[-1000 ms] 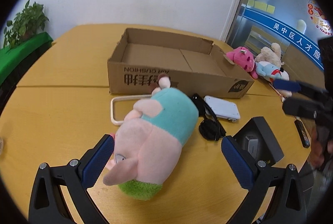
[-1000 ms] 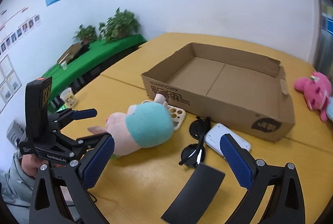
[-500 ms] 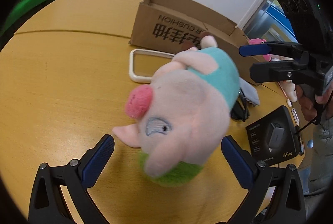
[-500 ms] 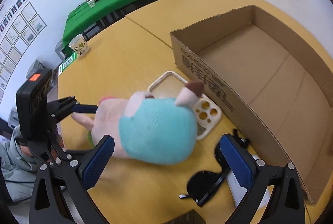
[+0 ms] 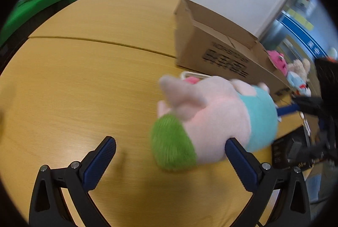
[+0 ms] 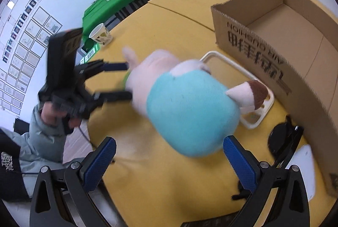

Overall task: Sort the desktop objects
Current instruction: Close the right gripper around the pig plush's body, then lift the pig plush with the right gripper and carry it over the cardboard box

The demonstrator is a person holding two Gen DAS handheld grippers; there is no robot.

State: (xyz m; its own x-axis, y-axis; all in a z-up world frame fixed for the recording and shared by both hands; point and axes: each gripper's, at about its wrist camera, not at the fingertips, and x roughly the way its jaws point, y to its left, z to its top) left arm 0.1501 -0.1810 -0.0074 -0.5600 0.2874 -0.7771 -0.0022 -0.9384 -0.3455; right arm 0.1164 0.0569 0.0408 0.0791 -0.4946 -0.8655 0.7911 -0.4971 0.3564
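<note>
Found the plush pig (image 5: 221, 117) swung off to the right since half a second before, green end turned toward the left wrist camera. Held the left gripper (image 5: 170, 141) spread wide, grasping nothing; saw the pig against its right finger, not between the two. Held the right gripper (image 6: 170, 141) equally wide and released, with the pig's teal body just ahead of its fingers. Could not tell through the blur whether the pig rested on the table (image 5: 84, 89). Saw beyond it a white phone case (image 6: 213, 54), touching the cardboard box (image 6: 274, 58). Noted sunglasses (image 6: 283, 138) beside the box and a paper cup (image 6: 101, 34) well apart.
</note>
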